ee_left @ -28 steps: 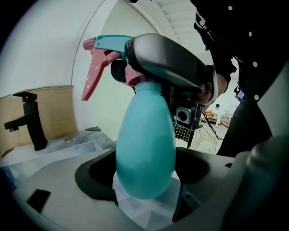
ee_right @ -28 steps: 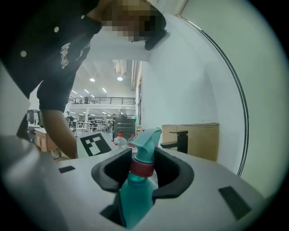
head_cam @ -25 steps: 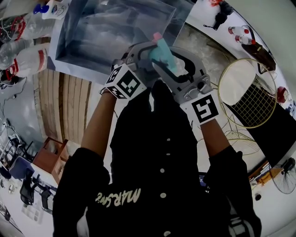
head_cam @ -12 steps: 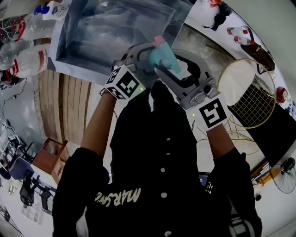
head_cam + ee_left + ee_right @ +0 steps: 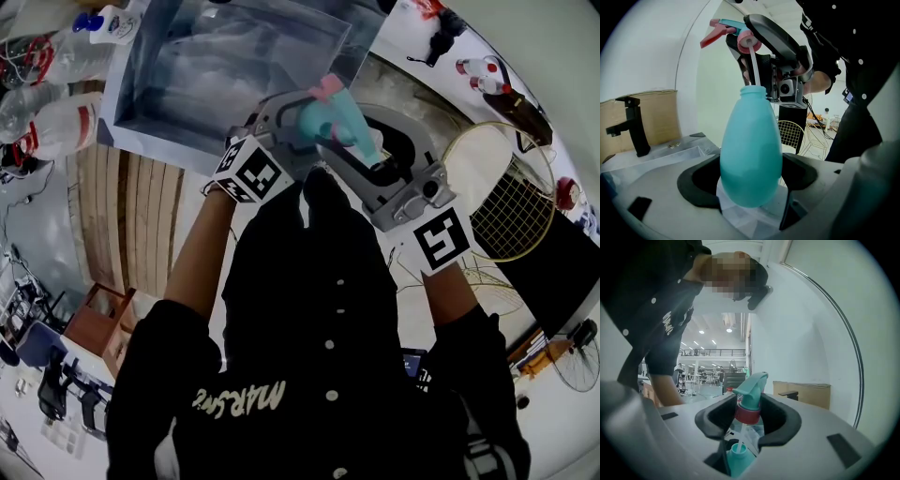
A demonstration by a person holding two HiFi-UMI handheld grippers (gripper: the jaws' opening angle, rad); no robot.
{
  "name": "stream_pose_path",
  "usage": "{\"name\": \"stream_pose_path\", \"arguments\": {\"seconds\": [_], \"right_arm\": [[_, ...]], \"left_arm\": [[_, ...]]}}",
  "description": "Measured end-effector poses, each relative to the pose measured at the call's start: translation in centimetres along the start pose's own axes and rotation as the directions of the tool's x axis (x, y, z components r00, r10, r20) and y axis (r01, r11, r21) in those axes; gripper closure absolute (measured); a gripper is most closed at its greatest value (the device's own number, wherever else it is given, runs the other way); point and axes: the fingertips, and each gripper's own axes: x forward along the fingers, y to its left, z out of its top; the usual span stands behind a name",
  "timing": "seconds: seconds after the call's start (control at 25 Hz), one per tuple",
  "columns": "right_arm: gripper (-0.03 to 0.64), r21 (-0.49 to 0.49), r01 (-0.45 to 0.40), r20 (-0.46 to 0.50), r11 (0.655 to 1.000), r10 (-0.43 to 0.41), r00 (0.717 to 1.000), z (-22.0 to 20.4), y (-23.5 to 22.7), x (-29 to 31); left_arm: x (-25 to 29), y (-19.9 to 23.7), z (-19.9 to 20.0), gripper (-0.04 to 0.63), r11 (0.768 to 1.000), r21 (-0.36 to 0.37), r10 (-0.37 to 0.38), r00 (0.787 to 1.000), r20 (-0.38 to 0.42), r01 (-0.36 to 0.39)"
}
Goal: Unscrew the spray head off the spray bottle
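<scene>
My left gripper (image 5: 751, 194) clamps the spray bottle (image 5: 751, 150) at its belly, probably light and slick; my right gripper (image 5: 749, 420) pinches the spray head (image 5: 751, 397) by its stiff collar.

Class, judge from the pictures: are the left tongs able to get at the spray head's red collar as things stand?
Probably not. The left tongs are shut on the teal bottle, and the right tongs already clamp the red collar, covering its sides, above the bottle's neck.
</scene>
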Motion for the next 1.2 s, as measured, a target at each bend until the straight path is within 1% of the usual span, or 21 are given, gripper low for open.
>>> {"name": "stream_pose_path", "arguments": {"seconds": [0.32,0.56,0.76,1.2], "right_arm": [[0.453,0.012,0.004,0.033,1.0,-0.005,0.999,1.9,-0.3,-0.2],[0.452,0.03,0.002,0.067,1.0,-0.004,0.998,3.5,-0.6,-0.3],[0.451,0.036,0.008,0.097,0.999,-0.011,0.995,4.8,-0.7,-0.4],[0.452,0.029,0.027,0.136,0.999,-0.031,0.99,6.9,-0.9,-0.6]], "left_arm": [[0.1,-0.1,0.1,0.192,1.0,0.01,0.0,1.0,-0.007,0.0],[-0.2,-0.1,0.4,0.19,1.0,0.009,-0.011,1.0,-0.006,0.011],[-0.6,0.0,0.5,0.19,1.0,-0.001,-0.004,1.0,0.001,0.004],[-1.2,-0.5,0.5,0.19,1.0,0.004,-0.012,1.0,-0.004,0.012]]}}
